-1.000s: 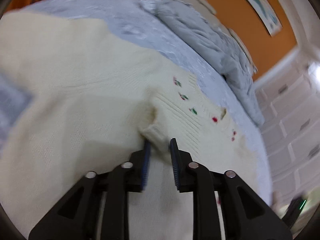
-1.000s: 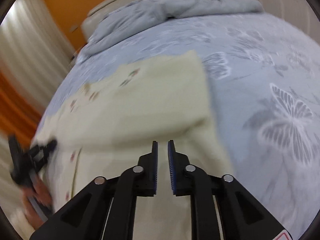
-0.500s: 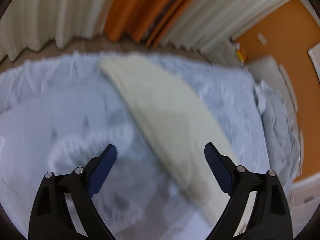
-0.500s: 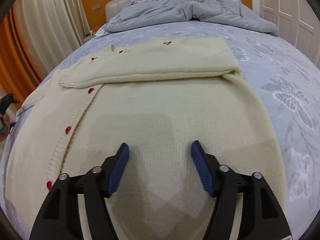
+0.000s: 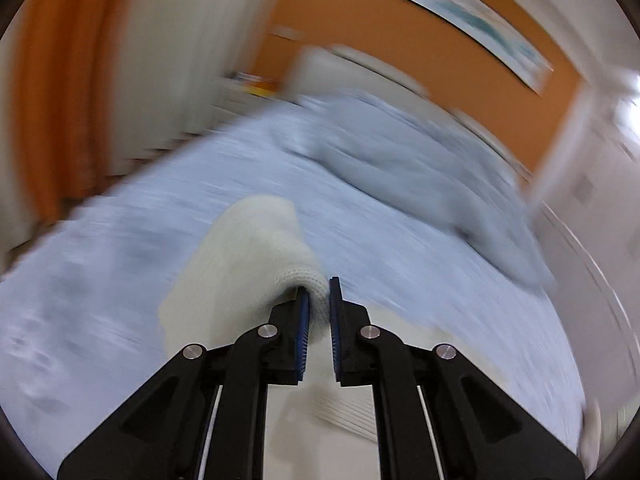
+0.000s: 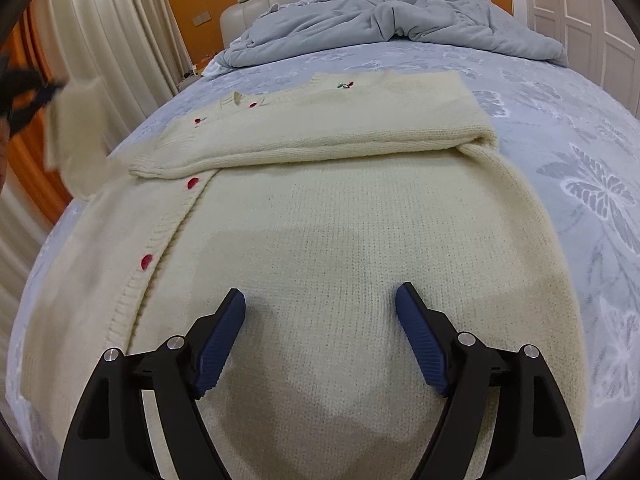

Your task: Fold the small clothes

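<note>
A cream knit cardigan [image 6: 340, 240] with red buttons lies flat on the bed. One sleeve [image 6: 320, 132] is folded across its chest. My left gripper [image 5: 318, 300] is shut on the other sleeve [image 5: 248, 264] and holds it lifted above the bed; the view is motion-blurred. In the right wrist view this lifted sleeve [image 6: 76, 136] and the left gripper [image 6: 24, 92] show blurred at the far left. My right gripper [image 6: 320, 308] is open and empty, low over the cardigan's lower body.
The bed has a pale blue sheet [image 6: 600, 184] with butterfly prints. A crumpled grey duvet [image 6: 392, 20] lies at the headboard end. Curtains [image 6: 100, 40] hang on the left, white wardrobe doors [image 6: 580, 4] on the right.
My left gripper went from open over the flat sleeve to shut on it and lifted it. My right gripper stays open, slightly wider, over the cardigan.
</note>
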Tool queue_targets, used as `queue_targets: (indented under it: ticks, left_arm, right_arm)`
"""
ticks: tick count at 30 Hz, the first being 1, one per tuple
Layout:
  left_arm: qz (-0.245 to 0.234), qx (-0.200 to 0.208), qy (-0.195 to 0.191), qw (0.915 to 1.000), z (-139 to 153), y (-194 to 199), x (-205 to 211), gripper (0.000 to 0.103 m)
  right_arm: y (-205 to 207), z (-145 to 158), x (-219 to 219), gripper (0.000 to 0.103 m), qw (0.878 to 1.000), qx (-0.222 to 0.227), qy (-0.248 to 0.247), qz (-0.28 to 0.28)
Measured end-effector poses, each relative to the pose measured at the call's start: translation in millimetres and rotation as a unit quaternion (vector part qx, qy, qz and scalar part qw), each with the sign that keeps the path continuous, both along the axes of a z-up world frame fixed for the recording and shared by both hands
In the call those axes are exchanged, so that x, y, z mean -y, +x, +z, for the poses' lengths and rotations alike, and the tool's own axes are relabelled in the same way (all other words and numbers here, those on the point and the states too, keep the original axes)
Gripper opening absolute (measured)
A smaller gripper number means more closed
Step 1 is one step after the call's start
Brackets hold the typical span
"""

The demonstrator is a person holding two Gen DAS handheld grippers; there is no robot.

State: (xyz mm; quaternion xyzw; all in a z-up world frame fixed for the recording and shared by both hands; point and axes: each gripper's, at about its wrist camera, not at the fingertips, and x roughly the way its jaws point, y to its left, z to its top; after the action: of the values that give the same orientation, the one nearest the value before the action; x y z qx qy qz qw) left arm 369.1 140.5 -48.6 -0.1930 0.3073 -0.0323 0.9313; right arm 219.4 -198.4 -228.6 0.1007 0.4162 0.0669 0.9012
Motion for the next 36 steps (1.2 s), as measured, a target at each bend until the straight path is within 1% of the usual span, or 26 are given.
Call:
queue_targets:
  ticks: [1, 3, 4, 5, 6, 7, 9, 11, 14, 16, 18, 20, 21, 23, 24, 25, 26, 27, 28, 29, 30, 32, 33, 34, 35, 36]
  left_arm:
    - [-0.029, -0.012, -0.001, 0.9995, -10.0, -2.0, 26.4, 0.013]
    - [-0.099, -0.06, -0.015, 0.9932, -53.0, -8.9, 92.2, 0.017]
    - [-0.114, -0.078, -0.022, 0.9902, -70.2, -12.6, 105.6, 0.023]
    - [-0.122, -0.106, -0.029, 0.9864, -97.9, -20.8, 120.5, 0.038]
    - [-0.117, -0.12, -0.036, 0.9852, -116.7, -31.4, 124.4, 0.049]
    - [-0.108, -0.124, -0.046, 0.9852, -126.9, -35.1, 117.8, 0.052]
    - [-0.077, -0.125, -0.104, 0.9837, -147.2, -60.6, 93.0, 0.07]
    - [-0.031, -0.119, -0.145, 0.9818, -158.3, -76.2, 63.1, 0.077]
    - [0.024, -0.105, -0.195, 0.975, -162.7, -84.5, 6.6, 0.077]
    - [0.061, -0.099, -0.209, 0.9709, -159.8, -79.9, -22.9, 0.078]
    - [0.076, -0.101, -0.226, 0.966, -156.4, -65.7, -39.8, 0.078]
    - [0.078, -0.108, -0.245, 0.9603, -153.4, -39.8, -49.5, 0.078]
    - [0.083, -0.119, -0.251, 0.957, -154.8, -26.2, -50.1, 0.078]
    - [0.103, -0.141, -0.27, 0.947, -167.3, -14.3, -55.1, 0.077]
    - [0.116, -0.14, -0.28, 0.9427, -170.8, -12.9, -57.0, 0.073]
    - [0.134, -0.134, -0.277, 0.9423, -170.9, -12.3, -57.9, 0.068]
    - [0.138, -0.13, -0.267, 0.9447, -171.8, -12.1, -60.4, 0.055]
    - [0.136, -0.128, -0.257, 0.9482, -172.3, -11.6, -62.7, 0.039]
    - [0.132, -0.125, -0.242, 0.9531, -174.0, -12.9, -61.7, 0.026]
    - [0.131, -0.122, -0.231, 0.9563, -176.9, -14.8, -63.4, 0.022]
    - [0.125, -0.115, -0.224, 0.9596, -181.4, -15.3, -63.9, 0.019]
    - [0.101, -0.093, -0.209, 0.9683, -191.8, -22.1, -63.5, 0.017]
    - [0.091, -0.078, -0.182, 0.976, -191.7, -25.9, -59.3, 0.017]
    - [0.09, -0.068, -0.145, 0.983, -188.9, -28.1, -49.4, 0.017]
    - [0.091, -0.068, -0.133, 0.9846, -187.5, -23.1, -46.8, 0.018]
    - [0.094, -0.068, -0.123, 0.9857, -188.0, -21.1, -46.1, 0.018]
  right_arm:
    - [0.0, 0.1, 0.9, 0.076, 1.0, 0.0, 0.004, 0.001]
    - [0.0, 0.4, 2.2, 0.076, 1.0, 0.0, 0.009, 0.002]
    - [-0.1, 0.6, 3.0, 0.076, 1.0, 0.0, 0.013, 0.002]
    - [-0.1, 0.8, 3.7, 0.076, 1.0, 0.001, 0.016, 0.003]
    - [-0.3, 0.8, 5.3, 0.076, 1.0, 0.001, 0.023, 0.003]
    - [-0.4, 0.8, 6.4, 0.077, 1.0, 0.002, 0.028, 0.004]
    - [0.1, 1.4, 9.1, 0.078, 0.999, 0.001, 0.041, 0.006]
    - [1.6, 3.4, 9.0, 0.078, 0.999, -0.004, 0.044, 0.006]
    - [7.9, 24.4, 1.5, 0.08, 0.999, -0.006, 0.032, -0.017]
    - [21.3, 54.5, -15.5, 0.08, 0.999, 0.031, 0.032, -0.005]
    - [53.4, 81.6, -54.6, 0.08, 0.998, 0.051, -0.018, 0.037]
    - [84.5, 88.7, -88.5, 0.08, 0.994, 0.047, -0.058, 0.077]
    - [107.6, 85.7, -113.7, 0.08, 0.99, 0.038, -0.086, 0.1]
    - [136.4, 72.8, -140.5, 0.079, 0.985, 0.021, -0.127, 0.115]
    - [155.6, 58.9, -155.1, 0.076, 0.981, -0.001, -0.153, 0.118]
    - [166.1, 50.2, -159.3, 0.055, 0.979, -0.016, -0.163, 0.118]
    - [177.2, 41.5, -160.4, 0.036, 0.98, -0.032, -0.161, 0.117]
    - [179.1, 43.2, -156.9, 0.011, 0.982, -0.032, -0.149, 0.109]
    - [181.0, 55.7, -133.9, 0.01, 0.993, -0.024, -0.084, 0.082]
    - [177.9, 67.2, -109.2, 0.01, 0.998, -0.011, -0.02, 0.055]
    - [169.1, 78.9, -68.3, 0.009, 0.998, 0.005, 0.059, 0.011]
    - [154.2, 70.3, -7.8, 0.01, 0.988, 0.006, 0.146, -0.052]
    - [150.9, 50.5, 13.9, 0.01, 0.984, -0.015, 0.158, -0.078]
    - [152.4, 32.3, 22.0, 0.012, 0.984, -0.045, 0.15, -0.083]
    - [155.2, 8.5, 27.5, 0.011, 0.982, -0.082, 0.157, -0.07]
    - [148.9, 0.4, 34.7, 0.011, 0.978, -0.059, 0.191, -0.062]
